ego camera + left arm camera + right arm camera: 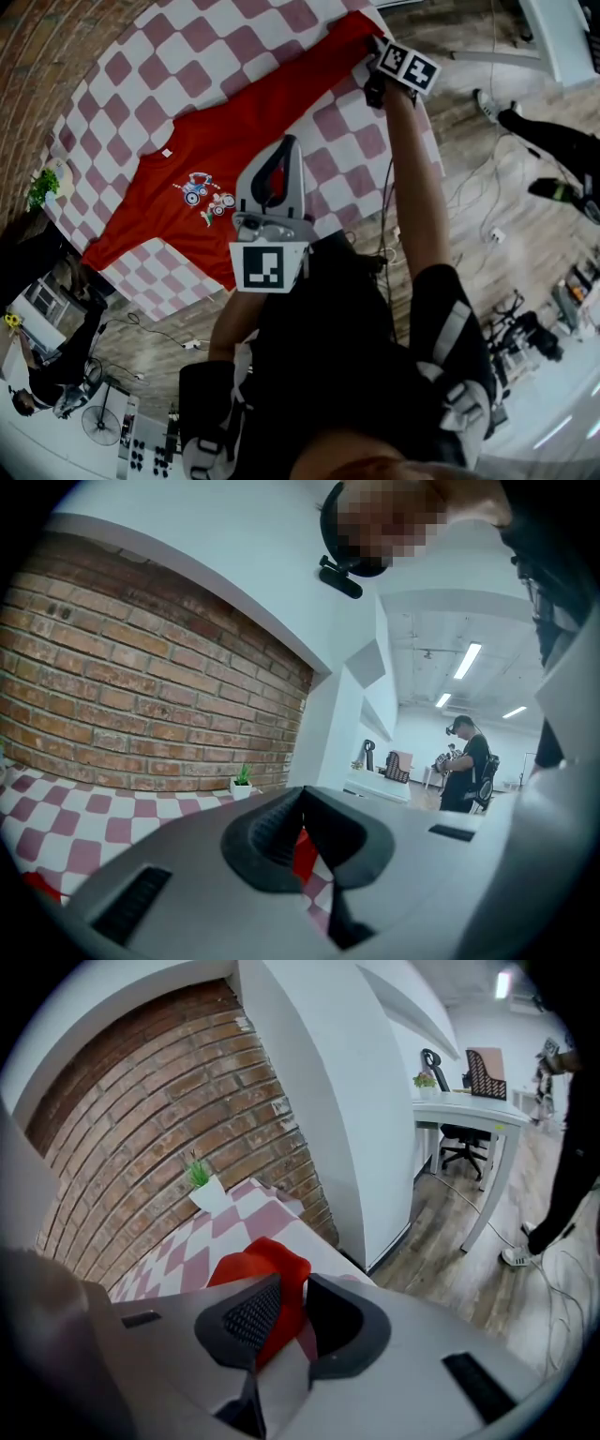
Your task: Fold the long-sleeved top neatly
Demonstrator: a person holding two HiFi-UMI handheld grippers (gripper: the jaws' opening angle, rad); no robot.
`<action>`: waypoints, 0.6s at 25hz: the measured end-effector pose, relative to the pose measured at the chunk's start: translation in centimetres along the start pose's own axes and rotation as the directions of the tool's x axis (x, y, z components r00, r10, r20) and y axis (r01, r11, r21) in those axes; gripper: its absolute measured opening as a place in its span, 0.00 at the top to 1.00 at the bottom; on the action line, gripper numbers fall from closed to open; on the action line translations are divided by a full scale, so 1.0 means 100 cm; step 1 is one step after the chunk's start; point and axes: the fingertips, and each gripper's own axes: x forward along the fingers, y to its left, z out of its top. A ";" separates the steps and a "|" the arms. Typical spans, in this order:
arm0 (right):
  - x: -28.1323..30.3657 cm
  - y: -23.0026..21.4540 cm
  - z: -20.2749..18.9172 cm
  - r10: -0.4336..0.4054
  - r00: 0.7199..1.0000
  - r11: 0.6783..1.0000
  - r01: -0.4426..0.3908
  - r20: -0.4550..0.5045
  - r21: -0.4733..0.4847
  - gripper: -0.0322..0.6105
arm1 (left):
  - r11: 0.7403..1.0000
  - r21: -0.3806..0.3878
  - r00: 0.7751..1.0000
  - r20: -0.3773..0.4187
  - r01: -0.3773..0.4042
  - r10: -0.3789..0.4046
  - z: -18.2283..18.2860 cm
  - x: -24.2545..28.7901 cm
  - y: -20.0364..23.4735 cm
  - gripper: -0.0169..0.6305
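Sleeve end between your right jaws, left jaws closed

Head view: the red long-sleeved top (187, 159) lies spread flat on the pink-and-white checked cloth (328, 127), its printed front (206, 195) facing up and one sleeve (333, 52) stretched toward the cloth's far corner. Your right gripper (373, 66) is down at the end of that sleeve, with your arm reaching out to it. Your left gripper (281, 155) hangs over the lower part of the top's body, close to the camera, and red shows through its frame.

Left gripper view: your left jaws are together, the pads meeting at the top. A thin sliver of red (305, 855) shows in the slit below them, with checked cloth under it. You cannot tell from here whether that red is pinched or only lies beyond the jaws. The brick wall (141, 686) and a small potted plant (242, 782) stand behind.

Right gripper view: your right jaws stand partly apart, and the bunched end of the sleeve sits up between them. The red cloth lies against the ribbed pad (248, 1321) at the picture's left. A strip of checked cloth shows beside the other pad, so the grip is not closed on it. The table's corner is just beyond the jaws, with the wood floor (450, 1269) past it
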 end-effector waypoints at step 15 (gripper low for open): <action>-0.036 0.019 0.021 0.026 0.995 0.997 -0.020 0.091 -0.071 0.92 | 1.000 -0.003 0.999 0.031 -0.028 0.028 0.010 -0.019 0.000 0.96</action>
